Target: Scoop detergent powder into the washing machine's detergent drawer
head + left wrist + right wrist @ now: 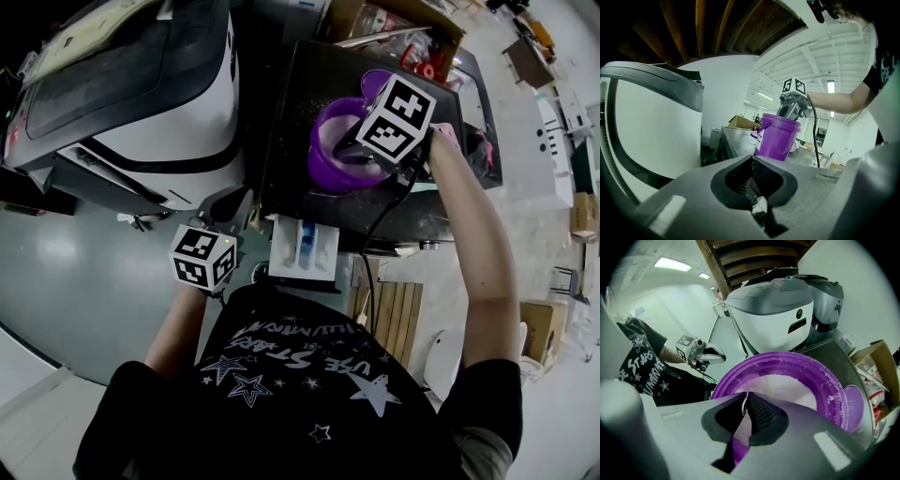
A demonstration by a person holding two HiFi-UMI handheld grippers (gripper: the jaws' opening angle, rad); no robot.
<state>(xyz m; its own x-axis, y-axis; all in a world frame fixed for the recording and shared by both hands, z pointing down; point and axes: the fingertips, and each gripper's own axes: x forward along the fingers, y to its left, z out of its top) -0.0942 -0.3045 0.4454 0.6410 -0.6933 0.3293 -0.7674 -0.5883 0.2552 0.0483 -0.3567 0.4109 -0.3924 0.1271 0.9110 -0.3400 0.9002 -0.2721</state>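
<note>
I'm pinching the scoop with the right gripper over the bucket, which is holding white powder. The drawer is sitting open at the bucket's 6 o'clock. The left gripper is idling, jaws pressed together on nothing.

We see the bucket as glossy purple plastic, its inner rim crusted with powder that is white, grainy and matt. At far left, the washing machine has a smooth, shiny white plastic shell. The table top looks like dull dark metal. The near slats are pale bare wood, and the shirt is black printed cloth.
</note>
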